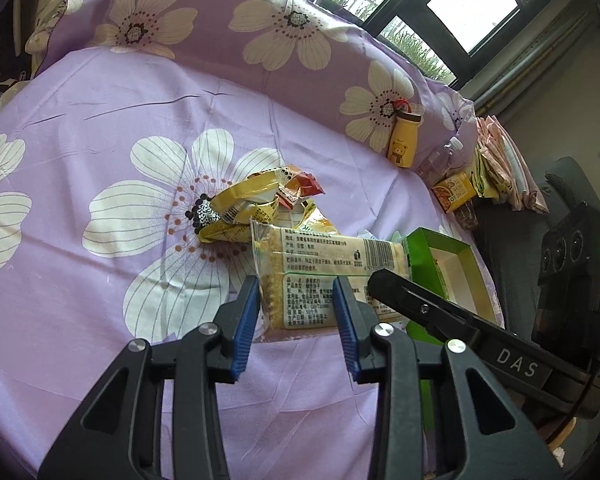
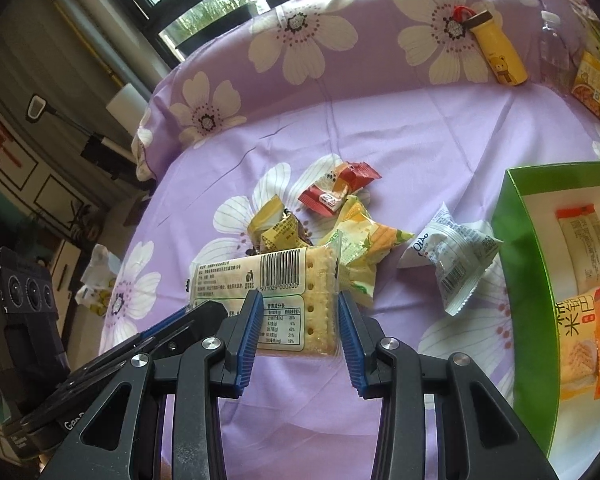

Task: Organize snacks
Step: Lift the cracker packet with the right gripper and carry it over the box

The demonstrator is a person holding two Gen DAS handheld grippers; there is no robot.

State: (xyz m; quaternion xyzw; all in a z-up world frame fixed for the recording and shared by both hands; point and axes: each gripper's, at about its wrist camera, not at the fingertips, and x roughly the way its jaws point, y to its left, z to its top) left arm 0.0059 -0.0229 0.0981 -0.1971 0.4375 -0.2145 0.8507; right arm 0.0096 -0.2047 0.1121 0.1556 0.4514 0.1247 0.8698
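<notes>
A long clear packet of crackers (image 1: 320, 264) (image 2: 260, 276) hangs above the purple flowered sheet, gripped at both ends. My left gripper (image 1: 296, 280) is shut on one end, blue pads pressing its sides. My right gripper (image 2: 299, 294) is shut on the other end. Each view shows the other gripper's black finger (image 1: 420, 308) (image 2: 180, 320) beside the packet. Below lies a pile of small snack packets (image 1: 252, 204): a red one (image 2: 336, 192), a yellow-green one (image 2: 364, 240) and a white one (image 2: 452, 256). A green box (image 1: 432, 240) (image 2: 516, 240) stands at the right with orange packets (image 2: 584, 336) inside.
A flowered pillow (image 1: 292, 28) runs along the back. Against it lean a yellow bear bottle (image 1: 404, 140) (image 2: 500, 52), a clear plastic bottle (image 1: 444, 156) and a small yellow carton (image 1: 454, 190) (image 2: 594, 84). Another packet (image 2: 96, 280) lies at the bed's left edge.
</notes>
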